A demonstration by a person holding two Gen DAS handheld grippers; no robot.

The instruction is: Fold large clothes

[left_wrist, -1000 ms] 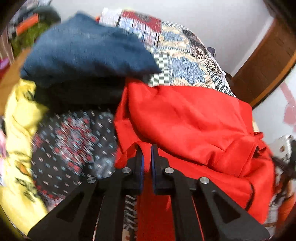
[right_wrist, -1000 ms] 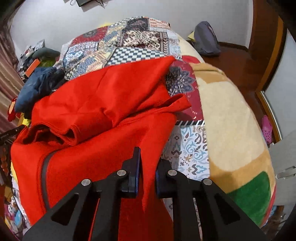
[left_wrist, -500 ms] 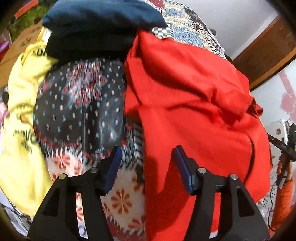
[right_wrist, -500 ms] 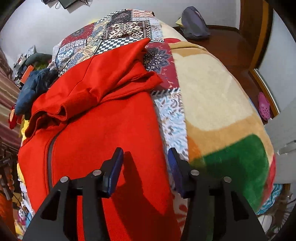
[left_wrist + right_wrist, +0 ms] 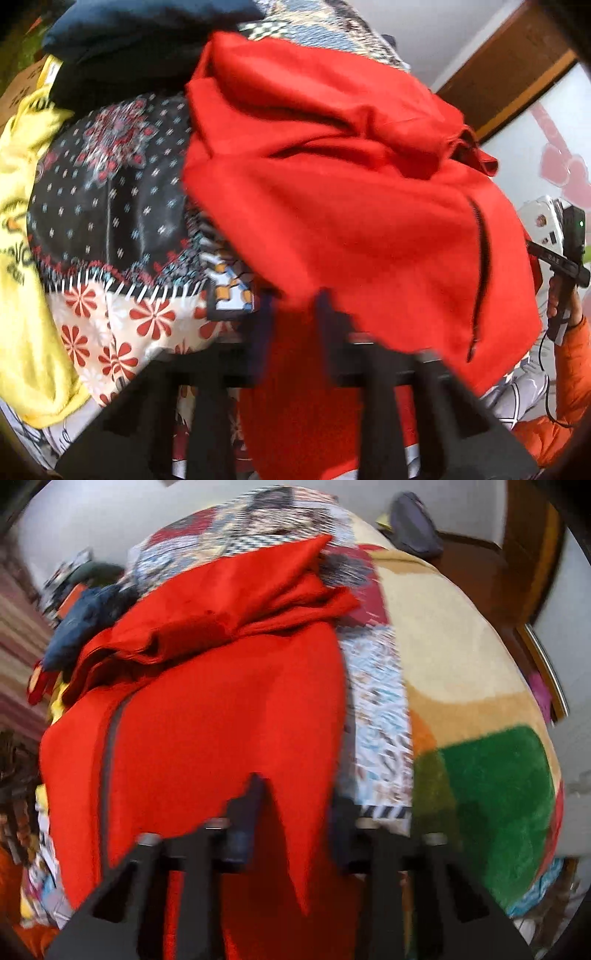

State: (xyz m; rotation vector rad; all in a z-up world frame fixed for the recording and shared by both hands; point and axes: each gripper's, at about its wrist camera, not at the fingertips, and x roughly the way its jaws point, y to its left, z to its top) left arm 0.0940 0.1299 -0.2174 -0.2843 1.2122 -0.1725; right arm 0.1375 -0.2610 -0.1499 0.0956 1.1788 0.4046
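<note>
A large red garment (image 5: 351, 206) with a dark zipper lies bunched on a patterned bedspread (image 5: 110, 206); it also shows in the right wrist view (image 5: 229, 716). My left gripper (image 5: 293, 314) is open, its jaws a moderate gap apart with the garment's near hem hanging between them. My right gripper (image 5: 295, 808) is open, straddling a hanging point of the red hem near the garment's right edge. Both views are blurred by motion.
A yellow garment (image 5: 22, 236) and dark blue clothes (image 5: 140, 33) lie left of the red one. A beige and green blanket (image 5: 480, 716) covers the bed's right side. A wooden door (image 5: 509, 62) stands behind. The right gripper's handle (image 5: 557, 254) shows at the right.
Both grippers opened from shut on the red hem, then narrowed somewhat. The garment dropped onto the bed and both grippers pulled back toward its near edge.
</note>
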